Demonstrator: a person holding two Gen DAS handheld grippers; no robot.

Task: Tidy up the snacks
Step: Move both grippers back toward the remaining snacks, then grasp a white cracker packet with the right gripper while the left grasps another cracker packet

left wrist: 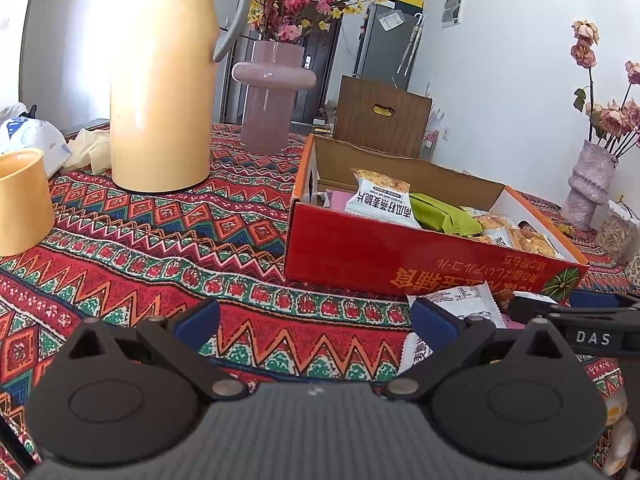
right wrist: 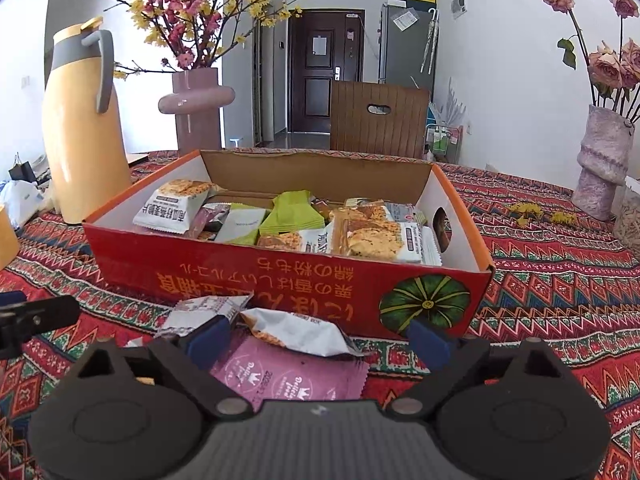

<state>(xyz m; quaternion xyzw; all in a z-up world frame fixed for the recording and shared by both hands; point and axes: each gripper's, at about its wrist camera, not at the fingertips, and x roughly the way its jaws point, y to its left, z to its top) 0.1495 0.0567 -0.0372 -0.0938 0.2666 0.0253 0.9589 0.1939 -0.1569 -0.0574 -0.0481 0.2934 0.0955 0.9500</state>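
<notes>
In front of the red snack box (right wrist: 240, 276), partly hidden behind wide-open right gripper (right wrist: 318, 338): three loose packets, purple wrapper (right wrist: 296, 376) lowest; left gripper (left wrist: 316, 322) likewise open, empty.

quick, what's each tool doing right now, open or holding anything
Left tool: open, holding nothing, over the cloth.
Right tool: open, holding nothing, above the loose packets in front of the box.
</notes>
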